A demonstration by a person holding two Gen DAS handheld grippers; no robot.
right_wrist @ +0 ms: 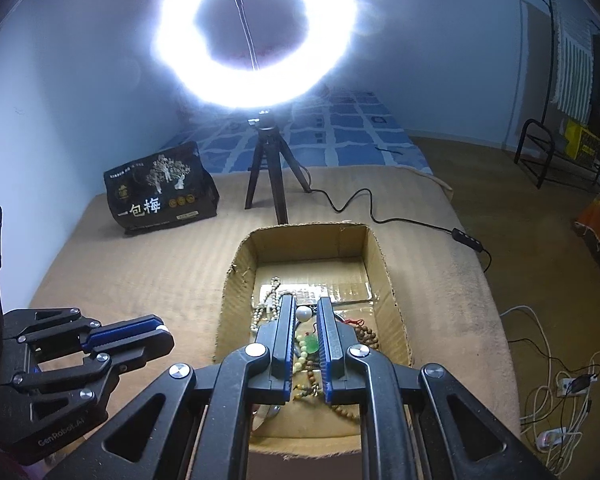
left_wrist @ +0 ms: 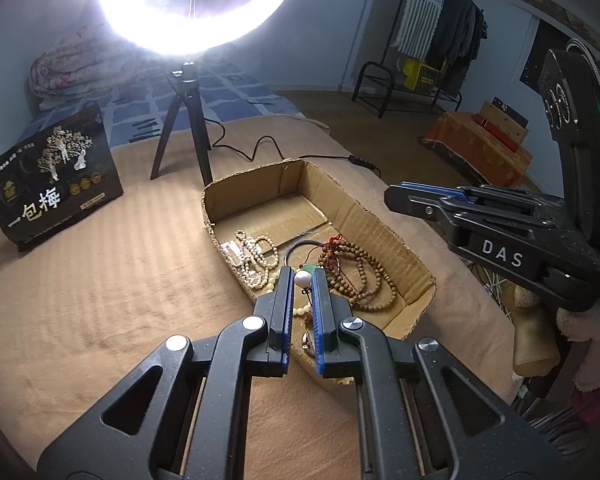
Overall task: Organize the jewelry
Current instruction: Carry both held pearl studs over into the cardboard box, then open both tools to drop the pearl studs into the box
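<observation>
An open cardboard box (left_wrist: 379, 220) lies on the tan bed cover and holds the jewelry: a pale bead necklace (left_wrist: 256, 256), brown wooden prayer beads (left_wrist: 359, 276) and a green pendant (right_wrist: 310, 345). My left gripper (left_wrist: 302, 280) hovers over the box's near end, its jaws narrowly apart around a white bead (left_wrist: 302, 279). My right gripper (right_wrist: 303, 314) hovers over the box (right_wrist: 383, 264) too, with a white bead (right_wrist: 303, 313) between its narrow jaws. Whether either bead is pinched is unclear. Each gripper shows in the other's view, the right (left_wrist: 395, 196) and the left (right_wrist: 164, 330).
A ring light on a black tripod (left_wrist: 184, 132) stands behind the box, its cable (right_wrist: 379, 216) trailing right. A black snack bag (left_wrist: 52, 184) stands at the left. Clothes rack (left_wrist: 431, 40) and floor cables (right_wrist: 559, 392) lie off the bed's right edge.
</observation>
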